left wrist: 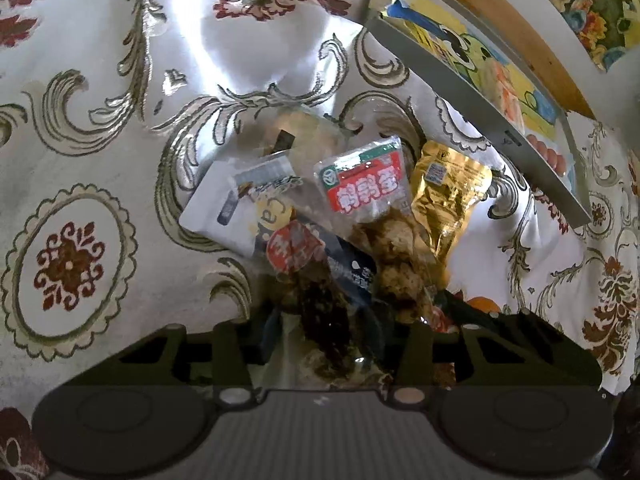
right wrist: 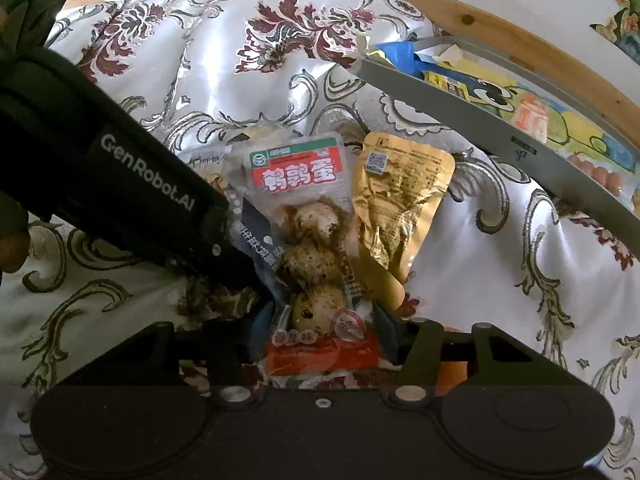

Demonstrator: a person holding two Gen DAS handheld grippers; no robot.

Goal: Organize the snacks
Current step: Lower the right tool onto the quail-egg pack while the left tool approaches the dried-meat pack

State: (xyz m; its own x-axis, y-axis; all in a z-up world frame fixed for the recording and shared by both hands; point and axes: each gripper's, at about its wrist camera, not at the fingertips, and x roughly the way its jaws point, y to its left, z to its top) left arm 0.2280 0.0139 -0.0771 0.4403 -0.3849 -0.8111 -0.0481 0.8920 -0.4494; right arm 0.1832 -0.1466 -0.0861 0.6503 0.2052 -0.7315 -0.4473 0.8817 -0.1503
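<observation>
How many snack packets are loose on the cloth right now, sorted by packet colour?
Clear with red label, quail eggs: 1
Clear with round red sticker, dark snack: 1
Gold foil: 1
White with print: 1
Dark blue: 1
Total: 5 that I can tell apart; more may lie hidden underneath. Packets inside the grey bin not counted.

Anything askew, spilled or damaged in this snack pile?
No spill or tear shows. The snack packets lie in a loose, overlapping heap on the tablecloth beside the grey tray: the quail egg pack overlaps the crumpled gold pouch. Both grippers straddle packets.
</observation>
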